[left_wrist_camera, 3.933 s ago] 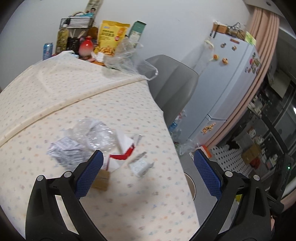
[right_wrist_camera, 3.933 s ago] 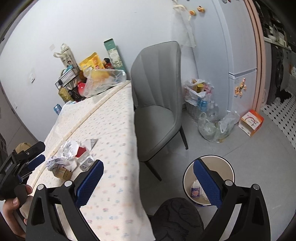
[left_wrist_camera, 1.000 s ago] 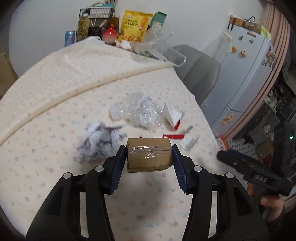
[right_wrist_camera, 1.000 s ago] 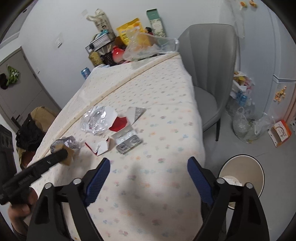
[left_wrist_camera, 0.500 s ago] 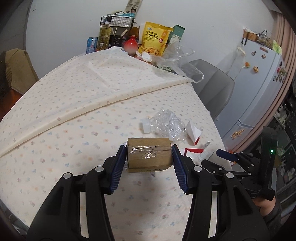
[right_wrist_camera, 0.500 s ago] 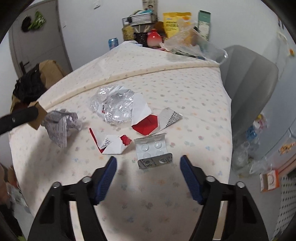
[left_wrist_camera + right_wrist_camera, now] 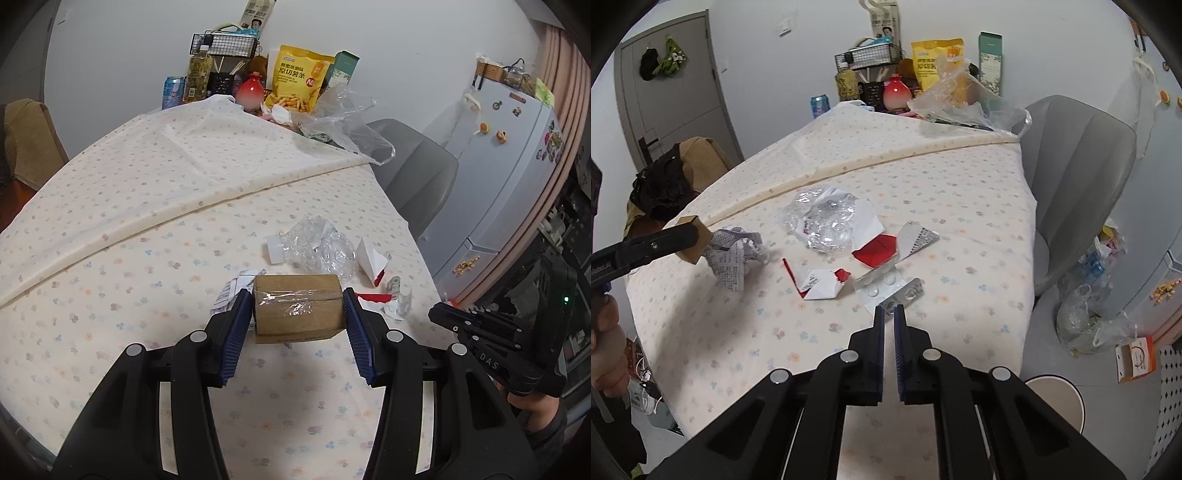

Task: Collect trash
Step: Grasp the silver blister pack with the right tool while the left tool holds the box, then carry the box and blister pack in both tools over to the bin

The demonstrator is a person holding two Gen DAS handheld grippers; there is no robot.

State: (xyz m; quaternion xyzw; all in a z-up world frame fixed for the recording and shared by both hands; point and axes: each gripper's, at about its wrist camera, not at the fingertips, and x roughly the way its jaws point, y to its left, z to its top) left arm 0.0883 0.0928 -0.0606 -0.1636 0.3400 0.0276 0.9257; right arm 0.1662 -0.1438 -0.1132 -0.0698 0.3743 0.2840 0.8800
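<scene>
My left gripper is shut on a small taped cardboard box and holds it above the table; the box also shows in the right wrist view. My right gripper is shut, its tips at the edge of a pill blister pack; whether it grips the pack is unclear. On the flowered tablecloth lie a crumpled newspaper ball, a crushed clear plastic bottle, and torn red-and-white cartons.
A round waste bin stands on the floor right of the table. A grey chair is at the table's right side. Snacks, bottles, a can and a plastic bag crowd the far end. Trash bags lie by the fridge.
My right gripper has closed from open and come down to the blister pack. My left gripper, still holding the box, has lifted and drawn back a little.
</scene>
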